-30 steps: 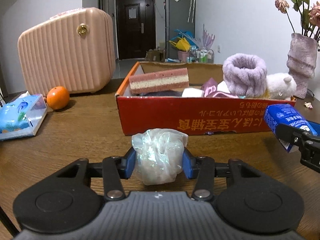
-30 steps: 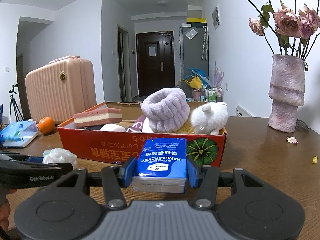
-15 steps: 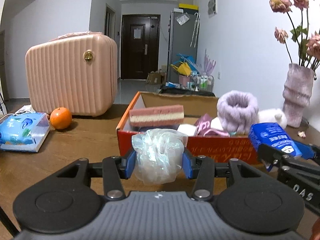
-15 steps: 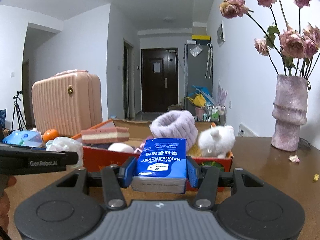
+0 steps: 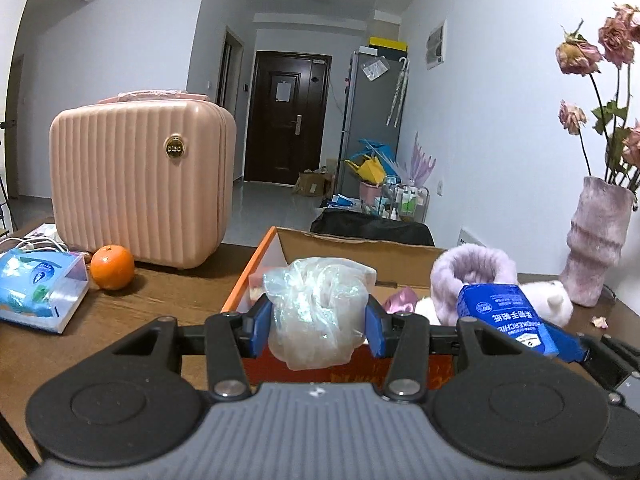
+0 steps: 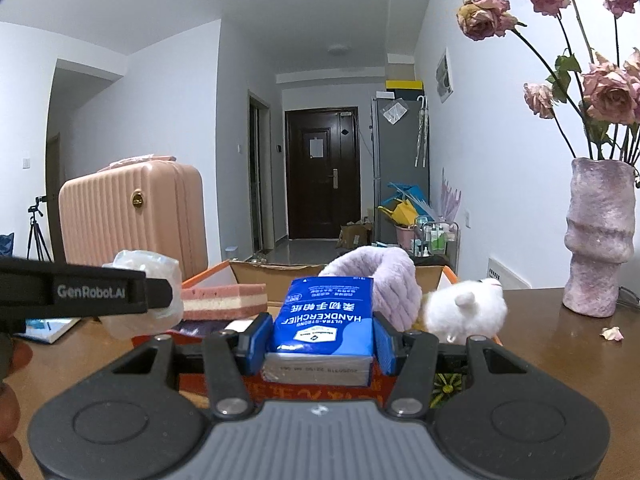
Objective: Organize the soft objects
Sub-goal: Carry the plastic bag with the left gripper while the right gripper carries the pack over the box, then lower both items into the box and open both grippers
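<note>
My left gripper [image 5: 318,330] is shut on a crumpled clear plastic bag [image 5: 318,312], held above the near left corner of the red cardboard box [image 5: 256,272]. My right gripper [image 6: 320,338] is shut on a blue handkerchief tissue pack [image 6: 326,320], held over the box's front wall [image 6: 304,392]. In the box lie a pink-and-cream sponge [image 6: 224,300], a purple fluffy band [image 6: 380,280] and a white plush toy [image 6: 464,312]. The left wrist view shows the tissue pack [image 5: 504,316] at the right; the right wrist view shows the bag [image 6: 144,292] at the left.
A pink ribbed case [image 5: 140,184] stands on the wooden table [image 5: 168,300] at the back left, an orange [image 5: 112,267] before it and a boxed tissue pack [image 5: 38,292] further left. A purple vase [image 6: 600,240] with dried roses stands at the right.
Both grippers have risen with their loads and come nearer the box; the views now look over its front wall. Neither grip has changed.
</note>
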### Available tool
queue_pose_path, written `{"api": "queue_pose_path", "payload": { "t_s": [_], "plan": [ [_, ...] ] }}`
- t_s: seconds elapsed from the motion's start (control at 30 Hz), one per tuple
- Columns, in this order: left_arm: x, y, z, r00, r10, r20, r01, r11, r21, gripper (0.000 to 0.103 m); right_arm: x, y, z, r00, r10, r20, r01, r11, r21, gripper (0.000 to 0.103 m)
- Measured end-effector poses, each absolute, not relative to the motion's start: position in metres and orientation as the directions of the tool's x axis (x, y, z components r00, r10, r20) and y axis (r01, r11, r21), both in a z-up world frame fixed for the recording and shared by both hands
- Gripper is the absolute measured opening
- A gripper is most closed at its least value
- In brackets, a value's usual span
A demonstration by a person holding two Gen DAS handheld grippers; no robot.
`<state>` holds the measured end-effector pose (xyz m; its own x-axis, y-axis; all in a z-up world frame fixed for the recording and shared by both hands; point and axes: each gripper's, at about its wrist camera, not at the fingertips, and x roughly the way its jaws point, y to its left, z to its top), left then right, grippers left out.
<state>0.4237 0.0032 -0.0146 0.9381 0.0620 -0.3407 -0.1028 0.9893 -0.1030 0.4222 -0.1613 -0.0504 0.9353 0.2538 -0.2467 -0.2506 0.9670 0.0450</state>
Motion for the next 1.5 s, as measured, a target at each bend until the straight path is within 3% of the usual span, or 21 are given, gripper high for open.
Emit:
{"api": "queue_pose_path", "payload": {
  "t_s": [1.27, 1.37, 1.47, 1.5],
  "plan": [
    [0.536, -0.012, -0.012, 0.947, 0.017, -0.321, -0.058, 0.991, -0.119, 0.048, 0.546, -0.166, -0.050, 0.942, 0.238, -0.239, -0.234, 0.971, 0.042, 0.052],
    [0.540, -0.011, -0.013, 0.943, 0.008, -0.331, -0.051, 0.991, -0.124, 0.051, 0.548, -0.168, -0.050, 0.941, 0.233, -0.247, -0.231, 0.972, 0.041, 0.053],
    [0.540, -0.007, -0.013, 0.943, 0.008, -0.332, -0.053, 0.990, -0.127, 0.063, 0.551, -0.169, -0.051, 0.935, 0.234, -0.267, -0.228, 0.972, 0.055, 0.055],
    [0.540, -0.006, -0.012, 0.943, 0.002, -0.332, -0.048, 0.990, -0.132, 0.074, 0.552, -0.169, -0.052, 0.933, 0.233, -0.274, -0.227, 0.972, 0.056, 0.059]
  ]
}}
